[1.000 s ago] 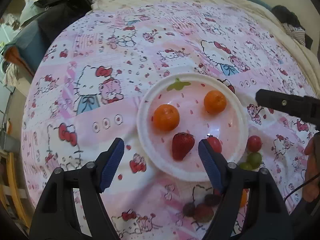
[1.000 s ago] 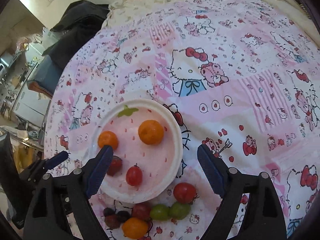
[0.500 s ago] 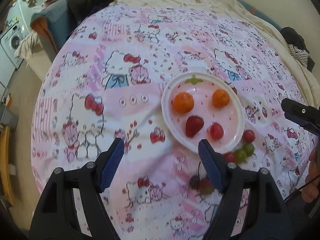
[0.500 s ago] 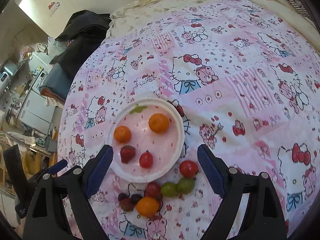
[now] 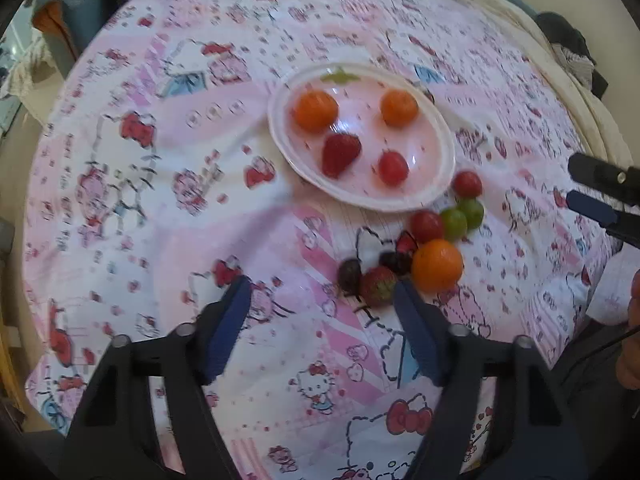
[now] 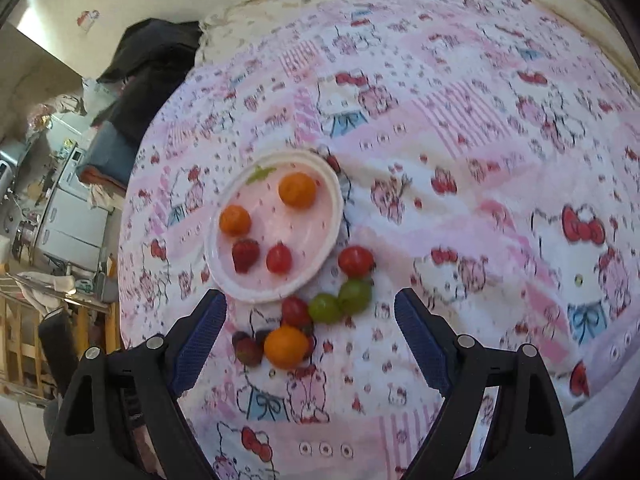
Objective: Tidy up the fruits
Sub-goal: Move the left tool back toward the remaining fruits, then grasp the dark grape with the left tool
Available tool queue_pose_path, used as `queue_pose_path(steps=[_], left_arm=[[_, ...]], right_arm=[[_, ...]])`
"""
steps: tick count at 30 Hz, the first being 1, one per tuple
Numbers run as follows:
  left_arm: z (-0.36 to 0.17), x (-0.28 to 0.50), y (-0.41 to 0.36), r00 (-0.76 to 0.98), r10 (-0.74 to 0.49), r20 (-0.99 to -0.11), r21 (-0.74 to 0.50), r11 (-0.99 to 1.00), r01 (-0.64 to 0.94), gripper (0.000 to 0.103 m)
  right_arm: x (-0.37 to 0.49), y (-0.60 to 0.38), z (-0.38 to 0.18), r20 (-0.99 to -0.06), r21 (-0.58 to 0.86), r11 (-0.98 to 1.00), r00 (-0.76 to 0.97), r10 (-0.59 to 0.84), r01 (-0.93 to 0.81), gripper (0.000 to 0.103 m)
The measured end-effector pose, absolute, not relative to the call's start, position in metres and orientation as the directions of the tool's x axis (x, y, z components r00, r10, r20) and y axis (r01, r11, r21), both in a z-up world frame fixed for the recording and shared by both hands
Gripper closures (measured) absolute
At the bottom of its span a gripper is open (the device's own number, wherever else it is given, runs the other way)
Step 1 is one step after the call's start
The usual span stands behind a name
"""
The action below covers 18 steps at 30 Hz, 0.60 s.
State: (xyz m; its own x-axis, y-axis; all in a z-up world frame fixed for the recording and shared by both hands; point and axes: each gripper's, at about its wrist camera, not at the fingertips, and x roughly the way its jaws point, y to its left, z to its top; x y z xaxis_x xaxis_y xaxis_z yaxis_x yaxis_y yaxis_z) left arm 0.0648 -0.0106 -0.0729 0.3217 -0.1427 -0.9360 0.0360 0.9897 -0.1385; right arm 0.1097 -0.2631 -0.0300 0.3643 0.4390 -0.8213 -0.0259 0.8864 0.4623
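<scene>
**Left wrist view.**
- Left tool (image 5: 322, 306): jaws apart, nothing between them, hanging over the bedspread (image 5: 160, 208) toward the near edge of the bed.
- Right tool (image 5: 600, 196): only its fingertips show, at the right edge; they stand apart, holding nothing.
- Plate (image 5: 280, 140), white rim, pink well, lying mid-bed. Contents, 4: oranges, 2 (image 5: 316, 110) (image 5: 399, 107); strawberry, 1 (image 5: 340, 154); cherry tomato, 1 (image 5: 393, 167).
- Loose fruit on the bedspread between the plate and the near edge: red tomatoes, 2 (image 5: 467, 184) (image 5: 426, 225); green fruits, 2, touching (image 5: 454, 224) (image 5: 472, 210); loose orange, 1 (image 5: 437, 266); loose strawberry, 1 (image 5: 378, 285), just beside the left tool's right finger; dark small fruits, about 2 to 3, blurred (image 5: 350, 276).

**Right wrist view.**
- Right tool (image 6: 310, 338): jaws wide apart, empty, with the loose cluster between the fingers.
- Same tally: 4 on the plate (image 6: 332, 216), loose orange (image 6: 286, 346) nearest.

**Handling (judged).** All pieces light. Oranges firm, round, apt to roll: grip across the widest middle. Strawberries and tomatoes soft, easily bruised or split: close gently on the flanks. Touching pieces may roll when a neighbour is lifted from the soft bedspread.
</scene>
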Motion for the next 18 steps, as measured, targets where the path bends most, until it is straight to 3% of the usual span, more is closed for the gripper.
queue_pose_path(steps=[3,8,15,18], left_arm=[[-0.084,0.070,-0.009,0.298,-0.143,-0.944,-0.145,0.989,0.015,0.060],[-0.106,0.095,-0.007,0.238,-0.204,-0.950,-0.221,0.974,-0.044,0.061],[-0.132,0.111,-0.015,0.115,-0.278,-0.954,-0.287,0.956,-0.064,0.088],[-0.134,0.111,-0.019,0.081,-0.270,-0.960,-0.274,0.960,-0.055,0.088]], right_arm=[[0.108,-0.261,-0.031,-0.818,0.468,0.883,0.363,0.447,-0.034,0.015],[0.110,-0.262,-0.033,-0.820,0.467,0.884,0.363,0.443,-0.024,0.015],[0.115,-0.266,-0.042,-0.809,0.515,0.857,0.334,0.484,0.006,0.015],[0.117,-0.266,-0.044,-0.807,0.522,0.853,0.330,0.489,0.014,0.015]])
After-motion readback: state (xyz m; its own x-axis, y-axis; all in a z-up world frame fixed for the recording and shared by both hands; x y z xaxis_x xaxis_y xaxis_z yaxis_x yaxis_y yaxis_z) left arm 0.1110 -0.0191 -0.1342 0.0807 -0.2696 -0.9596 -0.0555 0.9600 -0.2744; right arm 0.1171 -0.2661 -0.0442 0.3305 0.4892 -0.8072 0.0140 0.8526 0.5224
